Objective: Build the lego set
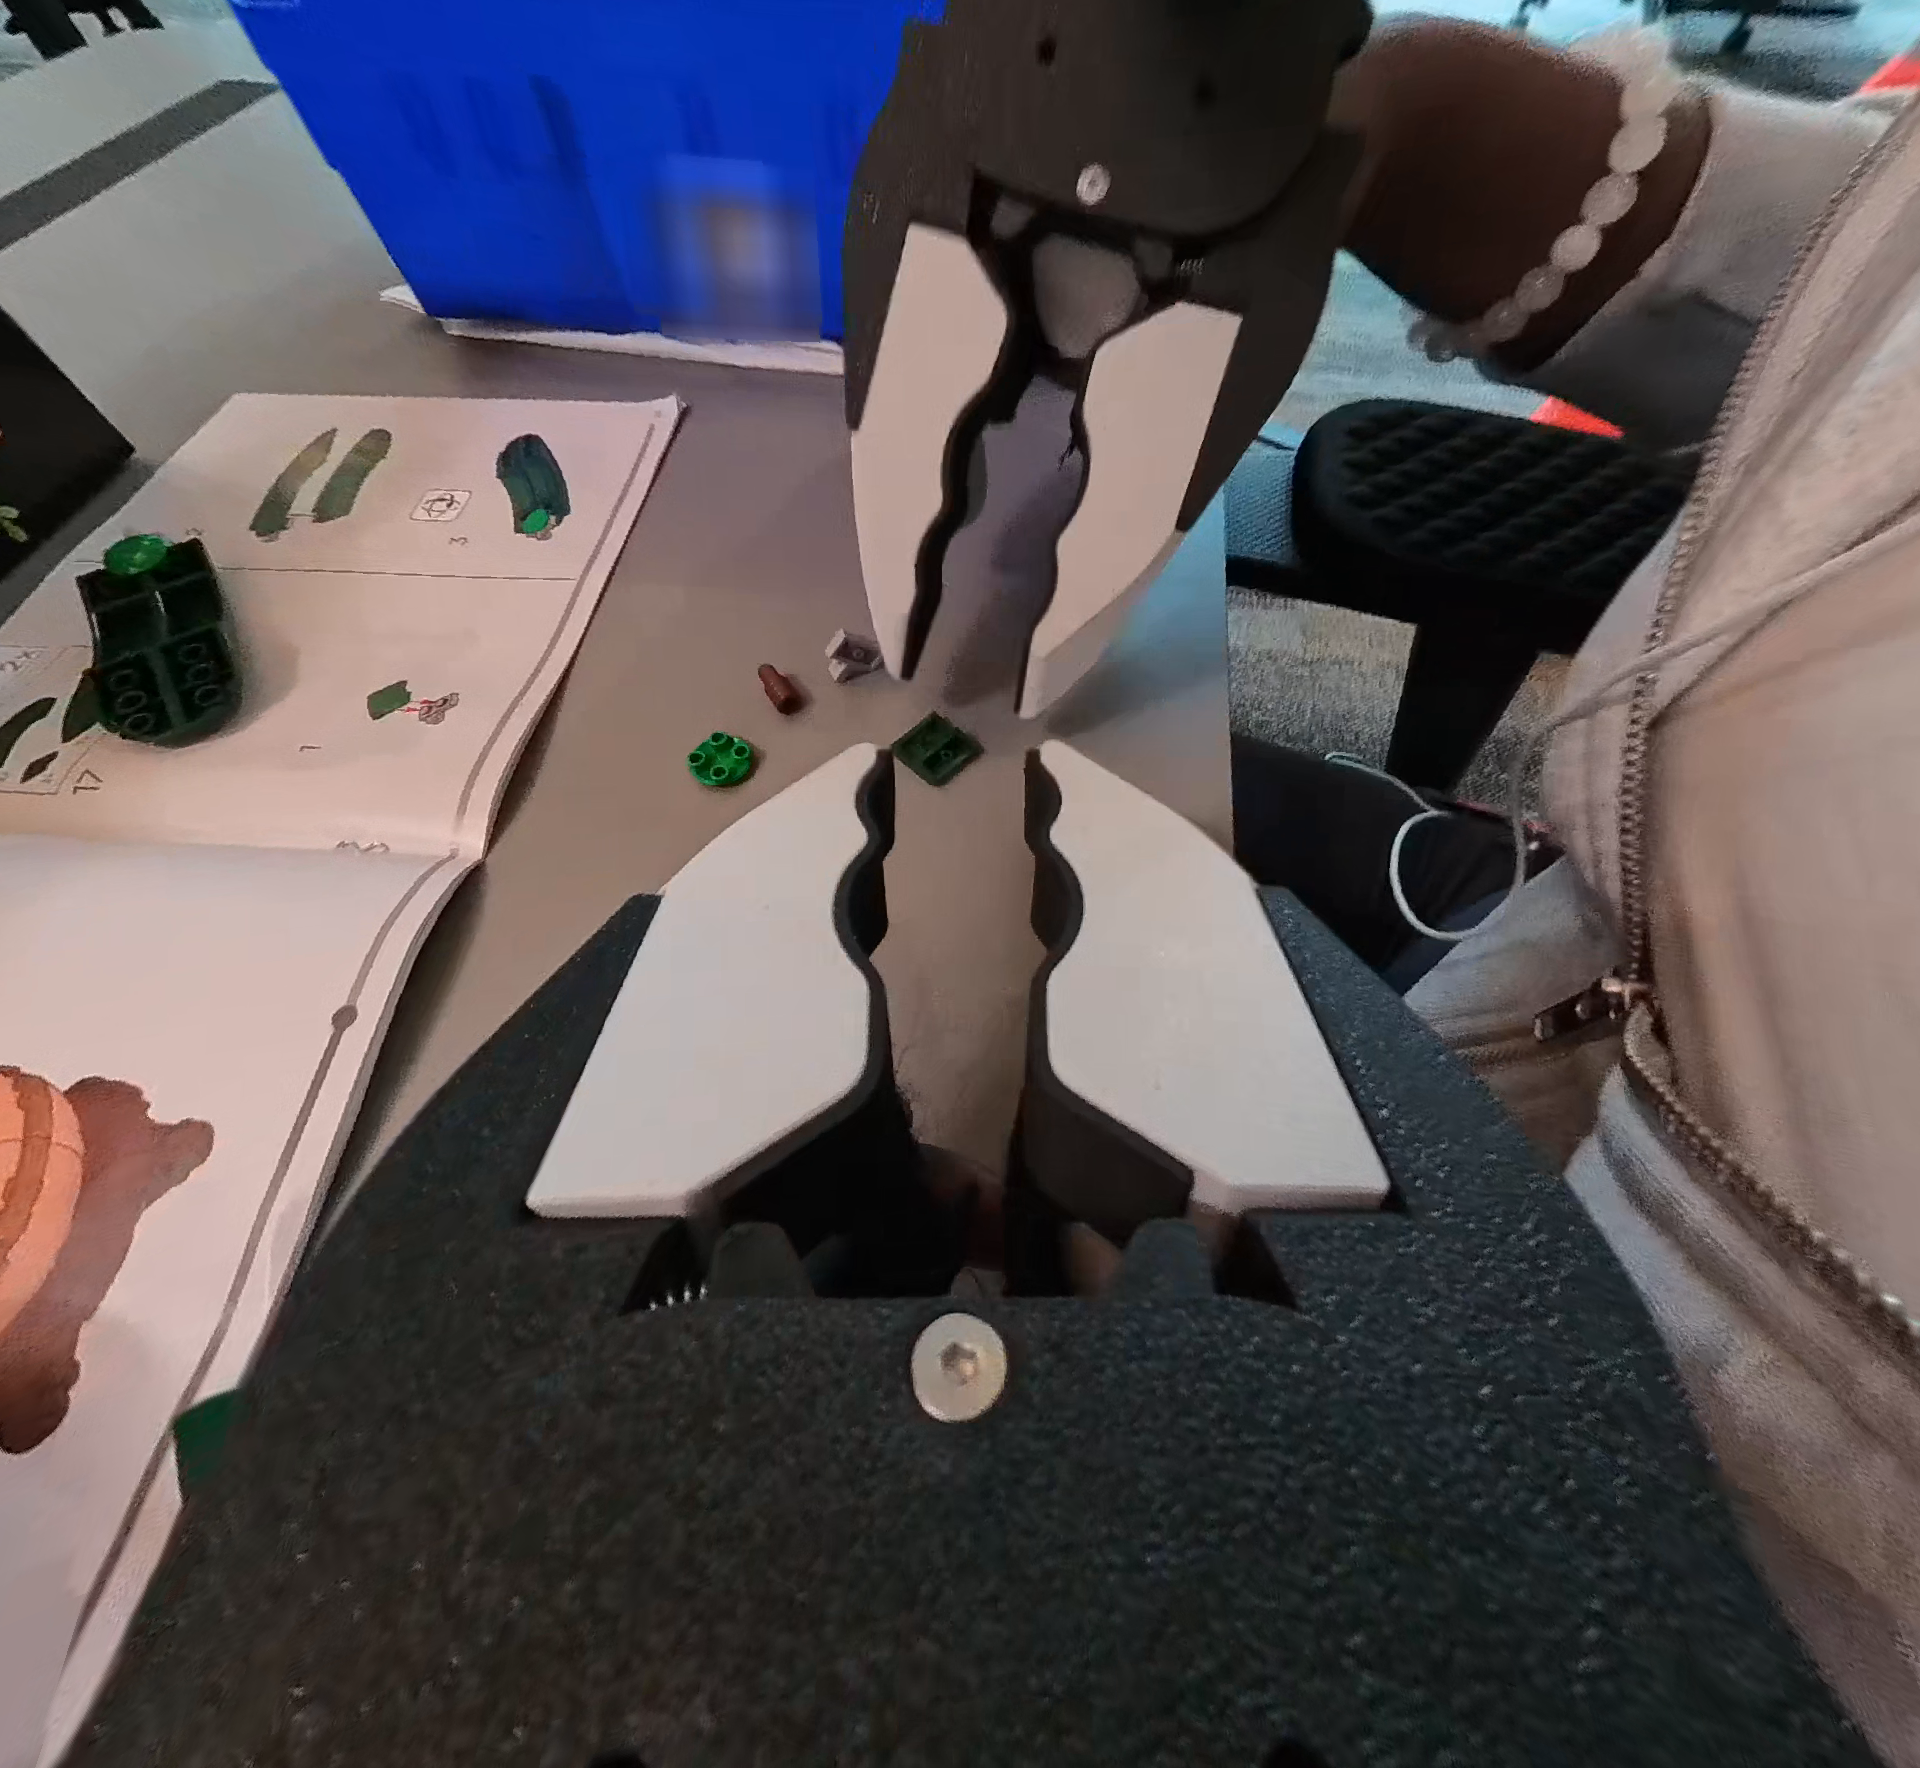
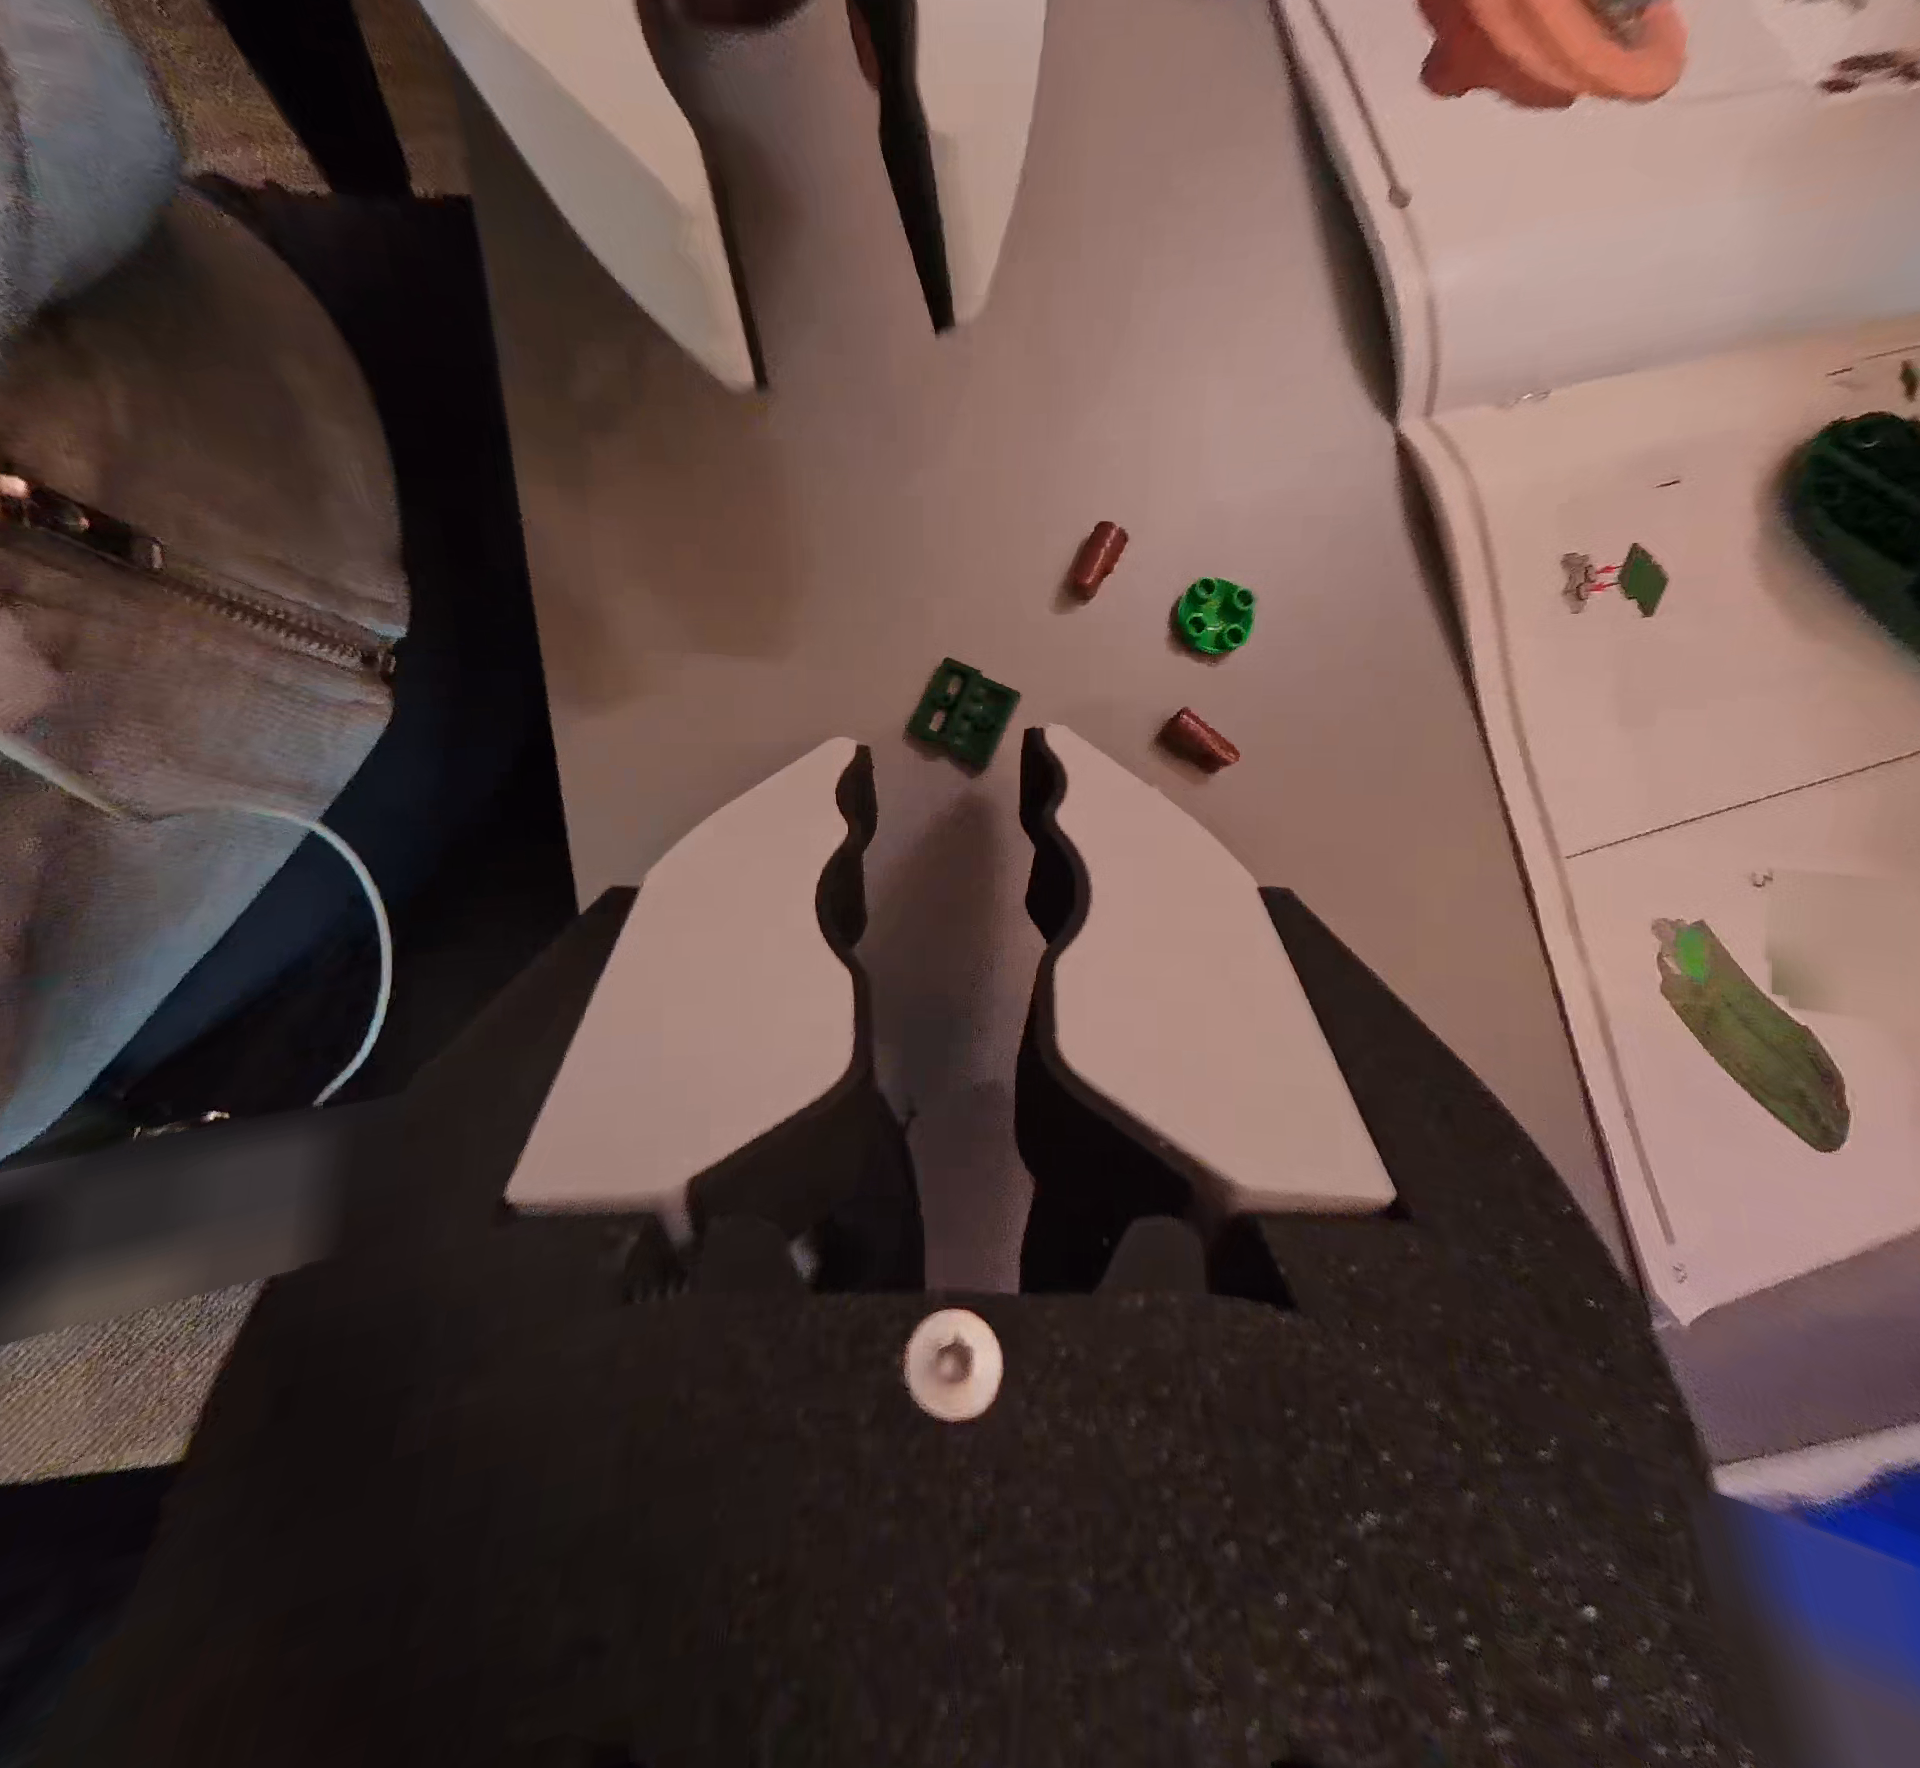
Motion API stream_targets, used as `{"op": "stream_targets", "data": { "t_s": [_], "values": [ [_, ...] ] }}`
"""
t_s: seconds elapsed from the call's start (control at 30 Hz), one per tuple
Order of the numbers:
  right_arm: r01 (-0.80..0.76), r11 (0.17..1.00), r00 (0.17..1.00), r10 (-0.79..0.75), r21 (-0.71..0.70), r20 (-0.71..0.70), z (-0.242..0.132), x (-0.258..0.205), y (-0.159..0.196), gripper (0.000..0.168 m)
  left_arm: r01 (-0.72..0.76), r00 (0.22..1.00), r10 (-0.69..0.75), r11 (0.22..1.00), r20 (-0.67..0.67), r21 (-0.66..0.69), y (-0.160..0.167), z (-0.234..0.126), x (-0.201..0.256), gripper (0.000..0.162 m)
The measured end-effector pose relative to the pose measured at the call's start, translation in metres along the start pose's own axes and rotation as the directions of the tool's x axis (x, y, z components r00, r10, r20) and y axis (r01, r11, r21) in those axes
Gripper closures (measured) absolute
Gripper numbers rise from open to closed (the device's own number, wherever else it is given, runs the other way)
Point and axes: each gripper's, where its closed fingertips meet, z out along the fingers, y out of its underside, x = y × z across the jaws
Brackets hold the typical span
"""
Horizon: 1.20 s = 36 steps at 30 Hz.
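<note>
Dark-green square studded plate (image 1: 937, 750) flat on grey table (image 1: 665, 638) | left gripper (image 1: 954, 757) parted, empty | right gripper (image 2: 940, 739) parted, empty

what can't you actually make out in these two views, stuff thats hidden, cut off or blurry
- Dark green assembly: right wrist view, cut off by the right edge and smeared by motion.
- Blue bin: left wrist view, the right gripper covers its right end; contents hidden by its wall.
- Grey piece: left wrist view, too small and partly behind the right gripper's finger to tell its shape.
- Booklet: right wrist view, drawings blurred.
</note>
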Motion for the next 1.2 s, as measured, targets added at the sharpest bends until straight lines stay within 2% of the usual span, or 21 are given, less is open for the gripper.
{"op": "stream_targets", "data": {
  "t_s": [0.17, 0.3, 0.37, 0.47, 0.6, 0.7, 0.77, 0.9, 0.97, 1.03, 1.1, 1.2],
  "values": [
    [0.154, 0.988, 0.986, -0.152, -0.026, 0.075, 0.001, -0.004, -0.002, 0.145, 0.032, 0.999, -0.031, 0.999, -0.043, 0.019, 0.000, -0.011, 0.008, 0.139],
    [0.376, 0.903, 0.926, -0.359, -0.209, 0.118, -0.002, 0.005, 0.003, 0.146, 0.042, 0.994, -0.042, 0.999, -0.097, -0.004, 0.006, -0.016, 0.016, 0.139],
    [0.437, 0.857, 0.899, -0.411, -0.273, 0.147, 0.000, 0.014, 0.005, 0.148, 0.042, 0.994, -0.042, 0.999, -0.102, -0.008, 0.009, -0.018, 0.017, 0.139],
    [0.421, 0.871, 0.904, -0.380, -0.252, 0.196, 0.009, 0.011, 0.001, 0.145, 0.048, 0.994, -0.047, 0.999, -0.102, 0.007, 0.009, -0.021, 0.017, 0.139],
    [0.346, 0.917, 0.937, -0.327, -0.197, 0.124, 0.019, 0.002, -0.010, 0.143, 0.062, 0.994, -0.058, 0.997, -0.096, 0.036, 0.010, -0.027, 0.015, 0.139],
    [0.378, 0.905, 0.926, -0.368, -0.195, 0.089, 0.011, 0.005, -0.011, 0.144, 0.082, 0.990, -0.074, 0.994, -0.117, 0.074, 0.006, -0.032, 0.015, 0.138],
    [0.372, 0.912, 0.926, -0.353, -0.171, 0.134, 0.001, 0.006, -0.012, 0.147, 0.094, 0.988, -0.081, 0.991, -0.132, 0.091, 0.004, -0.033, 0.017, 0.138],
    [0.241, 0.945, 0.955, -0.191, -0.220, 0.227, 0.003, 0.001, -0.005, 0.136, 0.085, 0.992, -0.075, 0.991, -0.100, 0.102, 0.002, -0.033, 0.013, 0.138],
    [0.184, 0.956, 0.968, -0.135, -0.229, 0.212, 0.005, 0.000, -0.002, 0.136, 0.087, 0.993, -0.079, 0.991, -0.090, 0.097, 0.003, -0.032, 0.011, 0.138],
    [0.219, 0.950, 0.964, -0.174, -0.225, 0.201, 0.004, 0.001, 0.004, 0.146, 0.085, 0.992, -0.075, 0.991, -0.100, 0.103, 0.003, -0.032, 0.013, 0.138],
    [0.242, 0.935, 0.963, -0.198, -0.258, 0.183, 0.005, 0.006, 0.012, 0.149, 0.090, 0.991, -0.079, 0.990, -0.109, 0.104, 0.002, -0.031, 0.014, 0.138],
    [0.197, 0.942, 0.967, -0.142, -0.270, 0.210, 0.004, 0.002, 0.013, 0.154, 0.086, 0.991, -0.075, 0.991, -0.109, 0.100, 0.002, -0.030, 0.015, 0.138]
  ]
}}
